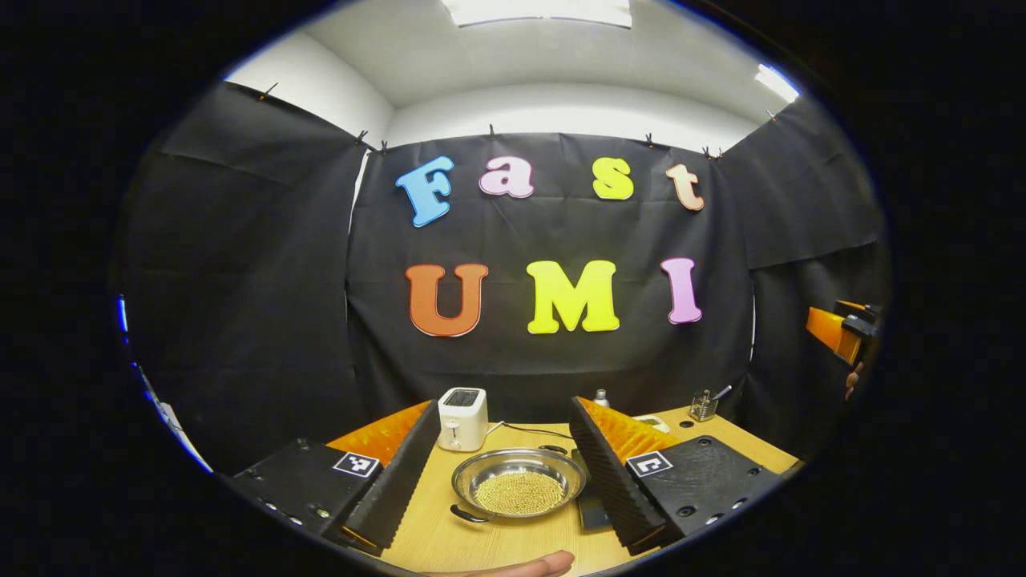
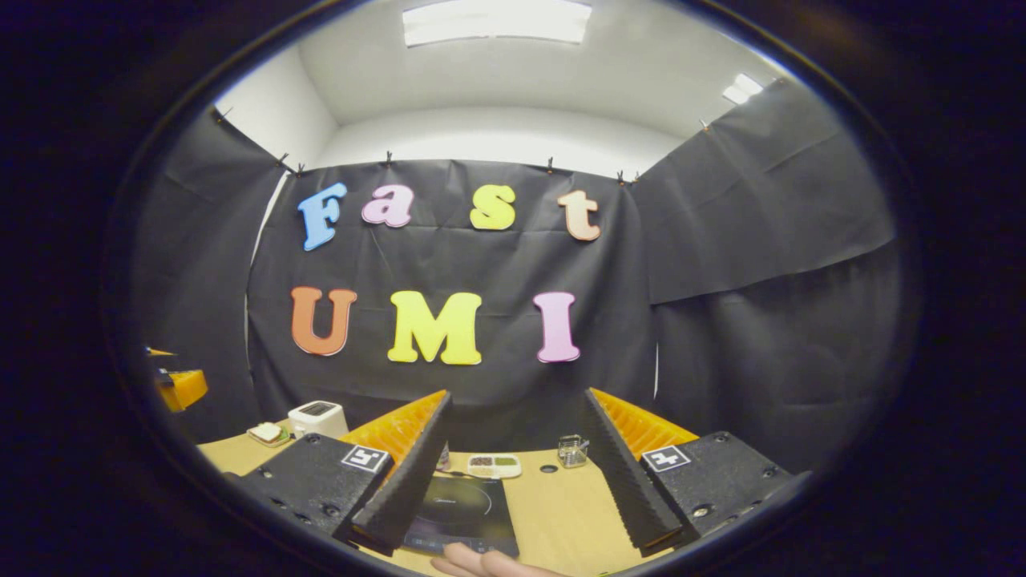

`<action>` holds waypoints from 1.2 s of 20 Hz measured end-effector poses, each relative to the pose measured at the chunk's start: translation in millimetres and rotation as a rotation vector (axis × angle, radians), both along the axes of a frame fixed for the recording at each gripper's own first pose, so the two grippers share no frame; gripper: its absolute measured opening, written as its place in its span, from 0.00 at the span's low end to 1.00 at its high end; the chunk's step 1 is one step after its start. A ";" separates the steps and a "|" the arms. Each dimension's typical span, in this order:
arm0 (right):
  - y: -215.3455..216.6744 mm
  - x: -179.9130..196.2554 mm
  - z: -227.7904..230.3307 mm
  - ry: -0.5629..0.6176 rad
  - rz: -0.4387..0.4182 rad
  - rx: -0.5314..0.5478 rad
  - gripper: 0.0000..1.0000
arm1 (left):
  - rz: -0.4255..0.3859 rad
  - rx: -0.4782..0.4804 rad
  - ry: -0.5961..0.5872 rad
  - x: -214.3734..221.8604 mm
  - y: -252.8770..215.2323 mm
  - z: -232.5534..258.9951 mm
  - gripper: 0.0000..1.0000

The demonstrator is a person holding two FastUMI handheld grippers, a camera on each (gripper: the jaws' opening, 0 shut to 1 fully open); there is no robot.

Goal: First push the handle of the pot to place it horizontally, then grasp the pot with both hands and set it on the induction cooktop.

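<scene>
In the left gripper view, the left tool (image 1: 505, 469) hovers above a light wooden table (image 1: 437, 537), its two fingers spread wide with nothing between them. Beyond the left finger stands a white toaster (image 1: 462, 418), its cord trailing to the right. Between the fingers sits the pot (image 1: 519, 482), a shallow metal pan holding small yellowish grains, with a dark handle (image 1: 469, 515) at its near-left rim. The pot rests on the table, just left of a dark flat slab. Far right, a small metal basket (image 1: 704, 405) sits near the table's back edge.

In the right gripper view, the right tool (image 2: 513, 473) is also wide open and holds nothing. The toaster (image 2: 318, 417) stands at far left. Between the fingers lies the black induction cooktop (image 2: 463, 505), and behind it a small tray (image 2: 494, 466) and the basket (image 2: 571, 450).
</scene>
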State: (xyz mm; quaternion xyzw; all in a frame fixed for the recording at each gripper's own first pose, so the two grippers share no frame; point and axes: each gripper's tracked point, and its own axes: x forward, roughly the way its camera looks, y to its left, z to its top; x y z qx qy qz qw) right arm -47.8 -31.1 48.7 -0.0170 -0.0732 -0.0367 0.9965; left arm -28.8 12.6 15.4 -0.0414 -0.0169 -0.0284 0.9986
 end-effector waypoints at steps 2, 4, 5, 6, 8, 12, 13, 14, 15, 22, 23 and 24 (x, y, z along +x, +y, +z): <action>-0.4 1.8 -1.1 -0.004 0.002 0.000 1.00 | -0.037 0.006 0.024 3.8 -6.4 -9.1 0.96; -1.5 1.2 -1.4 -0.004 0.005 0.000 0.98 | -0.063 0.013 0.053 10.9 -11.3 -20.5 0.72; 0.3 2.5 -2.0 -0.006 0.009 -0.001 0.98 | -0.065 0.029 0.072 14.0 -10.4 -27.4 0.75; -0.8 2.9 -1.3 -0.008 0.010 -0.002 0.98 | -0.073 0.045 0.083 19.7 -10.6 -33.9 0.71; -2.3 4.2 -2.8 -0.008 0.009 0.000 0.98 | -0.116 0.058 0.134 24.1 -20.2 -52.7 0.45; -0.1 7.8 -10.6 0.009 0.018 -0.007 0.99 | -0.146 0.052 0.237 37.4 -26.3 -88.9 0.08; -0.7 8.3 -12.5 0.012 0.018 -0.010 0.98 | -0.149 0.064 0.269 40.6 -27.5 -101.4 0.01; -0.5 8.3 -13.5 0.015 0.018 -0.014 0.98 | -0.159 0.076 0.304 45.1 -29.2 -114.7 0.01; 1.8 9.2 -14.7 0.017 0.020 -0.018 0.98 | -0.169 0.082 0.338 48.9 -31.8 -128.2 0.01; 7.3 14.0 -25.2 0.033 0.034 -0.028 0.98 | -0.182 0.076 0.561 62.7 -24.5 -208.4 0.00; 6.9 15.2 -28.1 0.037 0.034 -0.031 0.98 | -0.188 0.066 0.591 63.6 -24.8 -218.3 0.00; 6.8 17.0 -30.5 0.042 0.032 -0.033 0.98 | -0.190 0.053 0.622 63.9 -24.5 -228.8 0.00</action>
